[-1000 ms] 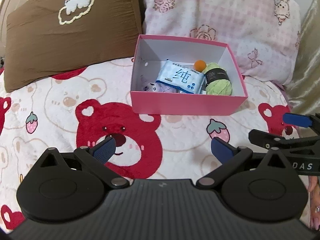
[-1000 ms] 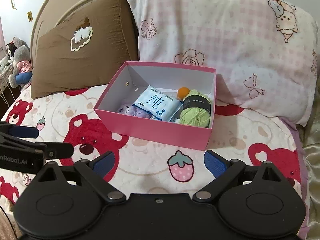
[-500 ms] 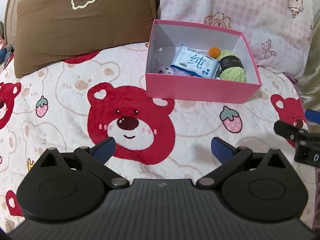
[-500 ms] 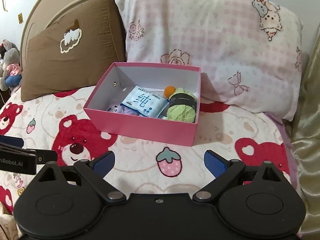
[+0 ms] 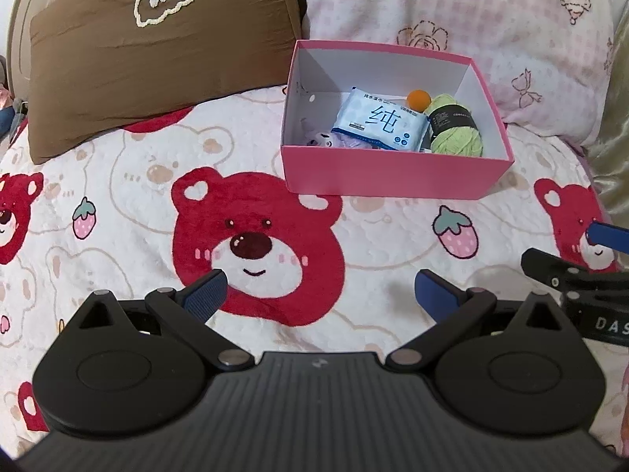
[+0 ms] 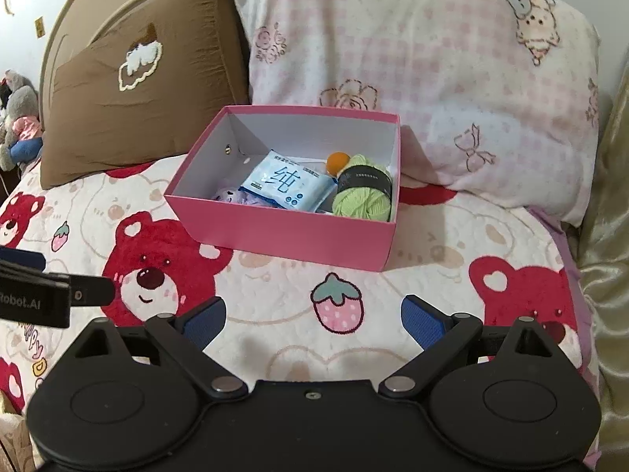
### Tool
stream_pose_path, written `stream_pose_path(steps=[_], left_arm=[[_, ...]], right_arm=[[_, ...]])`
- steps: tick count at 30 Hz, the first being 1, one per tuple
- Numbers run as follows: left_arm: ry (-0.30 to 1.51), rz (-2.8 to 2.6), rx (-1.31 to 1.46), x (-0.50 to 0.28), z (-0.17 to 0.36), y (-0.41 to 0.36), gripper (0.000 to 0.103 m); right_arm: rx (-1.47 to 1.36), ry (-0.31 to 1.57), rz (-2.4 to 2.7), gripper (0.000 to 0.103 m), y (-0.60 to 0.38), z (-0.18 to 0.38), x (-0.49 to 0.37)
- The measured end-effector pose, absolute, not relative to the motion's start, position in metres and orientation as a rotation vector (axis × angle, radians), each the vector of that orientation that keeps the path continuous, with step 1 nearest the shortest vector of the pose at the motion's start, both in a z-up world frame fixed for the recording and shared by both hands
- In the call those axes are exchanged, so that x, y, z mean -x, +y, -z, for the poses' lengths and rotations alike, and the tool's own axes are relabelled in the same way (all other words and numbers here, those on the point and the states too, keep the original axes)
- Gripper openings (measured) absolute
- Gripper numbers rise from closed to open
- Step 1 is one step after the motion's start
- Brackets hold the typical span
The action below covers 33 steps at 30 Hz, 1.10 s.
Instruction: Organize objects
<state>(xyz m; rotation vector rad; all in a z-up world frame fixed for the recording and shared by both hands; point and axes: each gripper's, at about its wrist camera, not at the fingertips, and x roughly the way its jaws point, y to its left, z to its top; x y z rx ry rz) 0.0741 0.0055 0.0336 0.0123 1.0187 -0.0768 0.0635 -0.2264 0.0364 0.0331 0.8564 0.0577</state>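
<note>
Both the left gripper and right gripper gape empty over bare blanket; the pink box sits ahead, its near wall facing them.

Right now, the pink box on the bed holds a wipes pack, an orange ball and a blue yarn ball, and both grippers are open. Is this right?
Only the colour is wrong: the yarn ball is green, as the right wrist view shows. The pink box, wipes pack, orange ball, open left gripper and open right gripper are as stated.

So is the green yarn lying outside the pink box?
No, the green yarn sits inside the pink box, at its right end.
</note>
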Motion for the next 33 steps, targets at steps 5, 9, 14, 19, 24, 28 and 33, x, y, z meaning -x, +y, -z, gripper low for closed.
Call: stream_pose_path(steps=[5, 9, 14, 19, 24, 28, 33], left_arm=[[1.013, 0.076, -0.004, -0.075, -0.034, 0.007, 0.103], [1.016, 0.076, -0.010, -0.076, -0.035, 0.007, 0.103], [1.022, 0.068, -0.040, -0.077, -0.035, 0.005, 0.103], [1.010, 0.073, -0.048, -0.076, -0.039, 0.005, 0.103], [1.006, 0.064, -0.051, -0.075, -0.040, 0.007, 0.103], [1.018, 0.069, -0.050, -0.075, -0.039, 0.008, 0.103], [1.014, 0.079, -0.044, -0.075, -0.043, 0.010, 0.103]], right_arm=[[-0.054, 0.859, -0.076, 0.098, -0.230, -0.034, -0.061], [-0.057, 0.853, -0.081, 0.098, -0.230, -0.037, -0.058], [-0.052, 0.854, -0.082, 0.098, -0.229, -0.038, -0.054], [-0.044, 0.855, -0.080, 0.098, -0.227, -0.040, -0.053], [-0.038, 0.852, -0.093, 0.098, -0.226, -0.043, -0.050], [-0.038, 0.854, -0.093, 0.098, -0.225, -0.043, -0.050], [-0.027, 0.860, -0.091, 0.098, -0.223, -0.044, -0.048]])
